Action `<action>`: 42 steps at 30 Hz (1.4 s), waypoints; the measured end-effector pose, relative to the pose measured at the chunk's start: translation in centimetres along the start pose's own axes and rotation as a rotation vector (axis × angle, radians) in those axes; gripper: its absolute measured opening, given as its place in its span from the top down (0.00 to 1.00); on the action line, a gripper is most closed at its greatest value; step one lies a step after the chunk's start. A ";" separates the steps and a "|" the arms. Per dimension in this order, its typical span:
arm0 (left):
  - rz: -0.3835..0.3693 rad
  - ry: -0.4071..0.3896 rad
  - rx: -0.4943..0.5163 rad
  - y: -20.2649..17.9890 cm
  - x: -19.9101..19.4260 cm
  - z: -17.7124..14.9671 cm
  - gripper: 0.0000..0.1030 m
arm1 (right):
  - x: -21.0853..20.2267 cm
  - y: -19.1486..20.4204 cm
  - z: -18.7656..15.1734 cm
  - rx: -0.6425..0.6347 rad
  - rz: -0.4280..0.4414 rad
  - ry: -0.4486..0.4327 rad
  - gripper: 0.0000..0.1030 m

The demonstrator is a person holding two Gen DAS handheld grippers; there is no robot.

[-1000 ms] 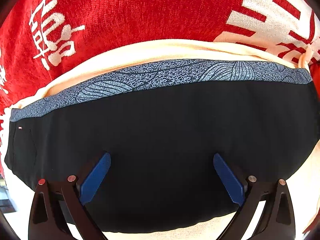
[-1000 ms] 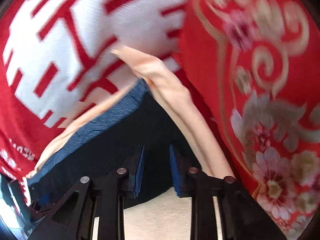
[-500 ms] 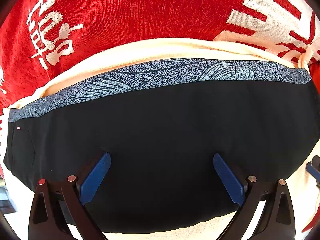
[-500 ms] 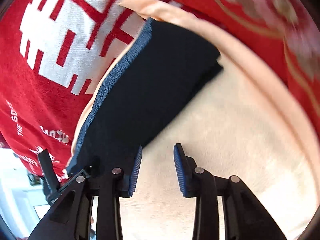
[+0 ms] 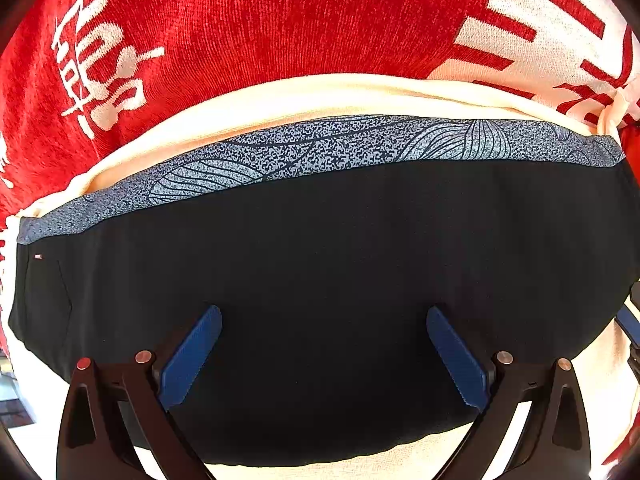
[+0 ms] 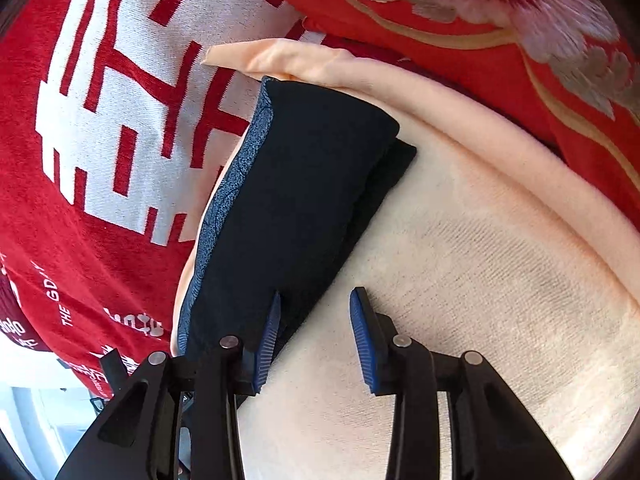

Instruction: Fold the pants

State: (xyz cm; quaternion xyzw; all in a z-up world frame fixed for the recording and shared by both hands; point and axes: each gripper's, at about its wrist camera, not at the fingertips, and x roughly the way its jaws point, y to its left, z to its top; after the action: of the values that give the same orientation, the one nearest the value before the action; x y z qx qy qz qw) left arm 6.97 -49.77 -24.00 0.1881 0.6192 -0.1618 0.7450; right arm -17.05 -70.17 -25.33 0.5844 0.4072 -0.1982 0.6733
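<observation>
The black pants point(image 5: 340, 272) lie folded into a flat band, with a grey-blue patterned waistband point(image 5: 320, 148) along the far edge. My left gripper point(image 5: 324, 344) points straight down over them, open wide, with only the black cloth below. In the right wrist view the folded pants point(image 6: 304, 200) stretch away to the upper left. My right gripper point(image 6: 316, 312) hovers at their near edge with its jaws opening. Its left finger point(image 6: 272, 328) overlaps the pants' edge, its right finger point(image 6: 364, 336) is over cream cloth, and nothing is pinched.
A cream cloth point(image 6: 460, 280) lies under the pants on a red blanket with white characters point(image 5: 248, 20). A red flowered cover point(image 6: 520, 20) lies at the far right. A blue part of the right gripper point(image 5: 628, 322) shows at the left view's right edge.
My right gripper has drawn back from the pants' far corner toward their near edge, rolled, and its jaws have widened. The left gripper has not moved.
</observation>
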 end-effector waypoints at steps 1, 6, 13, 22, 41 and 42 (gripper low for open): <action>-0.003 0.002 -0.002 0.1 0.0 0.0 0.00 | 0.0 -0.1 0.1 0.002 0.004 -0.003 0.61; -0.009 0.011 0.000 0.3 0.1 0.1 0.00 | -0.2 -1.0 1.1 0.054 0.051 -0.056 0.61; -0.015 -0.004 0.002 0.8 0.2 -0.2 0.00 | 1.2 0.1 2.7 0.037 0.081 -0.143 0.55; -0.167 -0.005 -0.017 0.9 -2.2 0.6 0.23 | 0.3 3.6 4.0 -0.054 0.043 -0.090 0.86; -0.344 -0.077 0.121 -4.3 -0.4 -0.2 0.22 | -1.9 14.3 -0.4 -0.455 -0.023 -0.071 0.86; -0.368 -0.058 0.110 -3.4 -0.7 -0.1 0.22 | -2.1 15.2 -1.0 -0.489 -0.035 -0.079 0.86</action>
State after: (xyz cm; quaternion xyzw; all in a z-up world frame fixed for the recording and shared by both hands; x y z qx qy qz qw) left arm 5.18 -52.72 -23.61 0.1074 0.6117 -0.3344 0.7089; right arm -7.27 -66.05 -14.19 0.3886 0.4266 -0.1280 0.8066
